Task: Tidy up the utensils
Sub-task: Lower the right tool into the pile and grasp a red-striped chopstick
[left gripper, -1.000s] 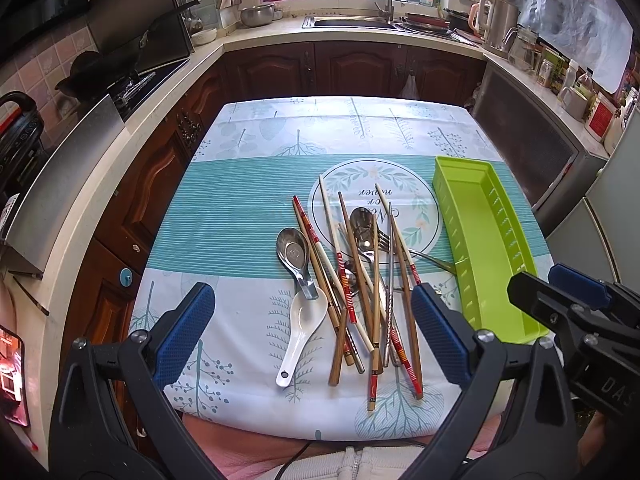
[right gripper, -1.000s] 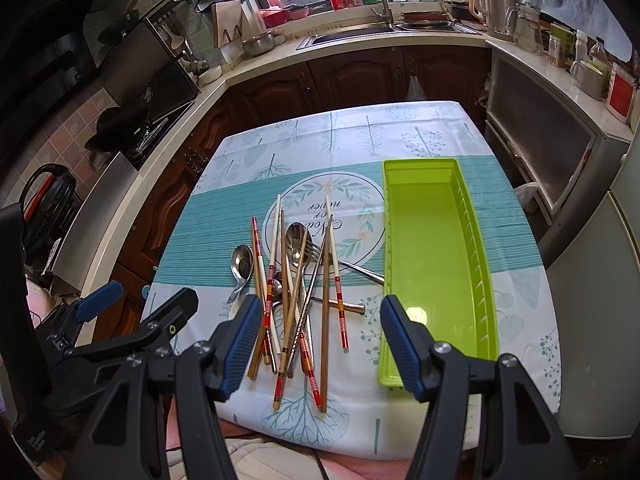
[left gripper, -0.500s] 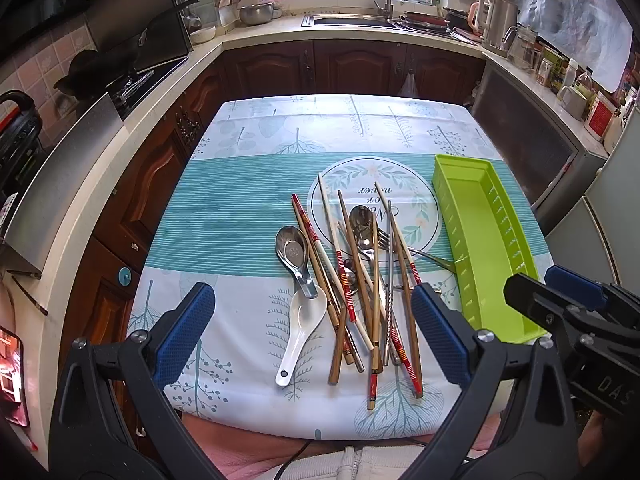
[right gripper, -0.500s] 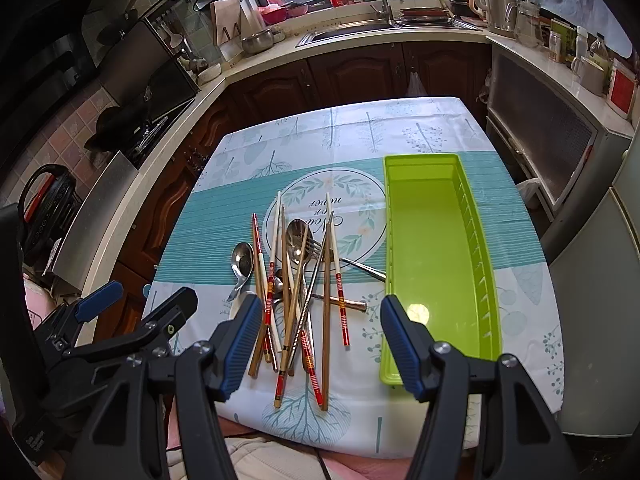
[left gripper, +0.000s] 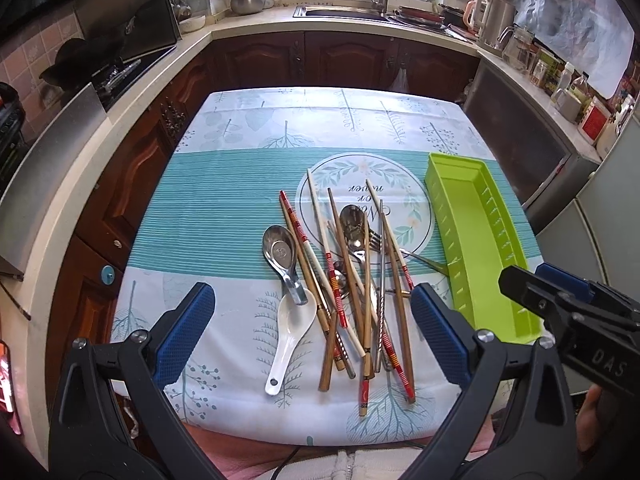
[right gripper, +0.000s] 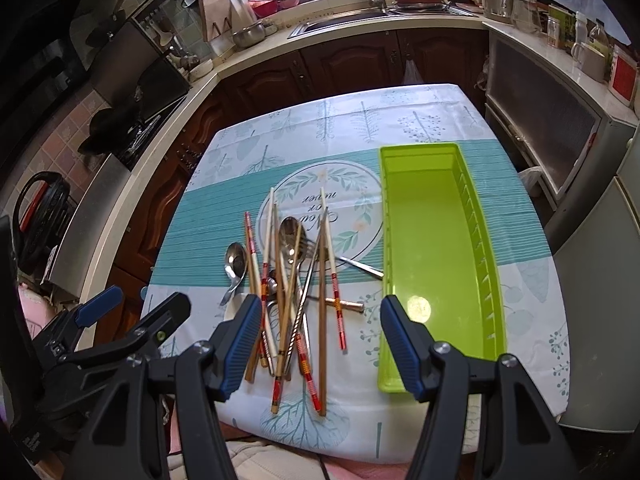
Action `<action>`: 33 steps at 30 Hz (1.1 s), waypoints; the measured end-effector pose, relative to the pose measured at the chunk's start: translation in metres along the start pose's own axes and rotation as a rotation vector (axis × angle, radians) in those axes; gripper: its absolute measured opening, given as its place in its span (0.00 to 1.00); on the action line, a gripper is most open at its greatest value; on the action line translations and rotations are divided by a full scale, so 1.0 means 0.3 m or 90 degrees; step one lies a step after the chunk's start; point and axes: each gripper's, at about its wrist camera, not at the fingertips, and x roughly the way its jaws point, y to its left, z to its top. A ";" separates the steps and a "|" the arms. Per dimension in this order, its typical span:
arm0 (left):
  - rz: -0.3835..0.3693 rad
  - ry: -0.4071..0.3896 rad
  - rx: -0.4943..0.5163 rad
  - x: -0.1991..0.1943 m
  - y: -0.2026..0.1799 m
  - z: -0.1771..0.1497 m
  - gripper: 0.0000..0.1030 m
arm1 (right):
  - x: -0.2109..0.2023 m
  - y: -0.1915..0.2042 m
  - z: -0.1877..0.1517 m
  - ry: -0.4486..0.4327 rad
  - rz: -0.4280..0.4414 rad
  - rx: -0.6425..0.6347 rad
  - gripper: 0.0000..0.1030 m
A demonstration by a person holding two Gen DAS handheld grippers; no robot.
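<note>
A loose pile of chopsticks [left gripper: 362,292] [right gripper: 294,300], wooden and red-banded, lies near the table's front edge, mixed with a fork [left gripper: 416,256] and metal spoons [left gripper: 280,250] [right gripper: 236,260]. A white ceramic spoon [left gripper: 290,338] rests at the pile's left. An empty lime-green tray [left gripper: 480,236] [right gripper: 436,248] stands to the right of the pile. My left gripper [left gripper: 310,332] hangs open above the near side of the pile, holding nothing. My right gripper [right gripper: 320,340] is open too, between the pile and the tray's near end.
The table [left gripper: 224,208] wears a teal and white cloth with a round printed emblem [right gripper: 320,200]. Dark wooden cabinets and a counter with a sink [left gripper: 340,12] wrap around the far side. A stove [left gripper: 116,72] is at the left, a fridge [right gripper: 600,248] at the right.
Both grippers have stayed open and nearly still. The right wrist view has crept slightly forward; the utensils and tray have not moved.
</note>
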 end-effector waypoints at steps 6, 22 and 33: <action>-0.037 -0.010 0.060 0.034 0.008 0.055 0.94 | 0.034 -0.014 0.060 -0.008 -0.031 -0.010 0.60; -0.099 0.159 -0.001 0.314 0.186 0.156 0.78 | 0.320 0.003 0.165 0.175 0.088 0.010 0.43; -0.098 0.240 -0.046 0.491 0.266 0.109 0.51 | 0.490 -0.007 0.198 0.264 0.062 0.007 0.23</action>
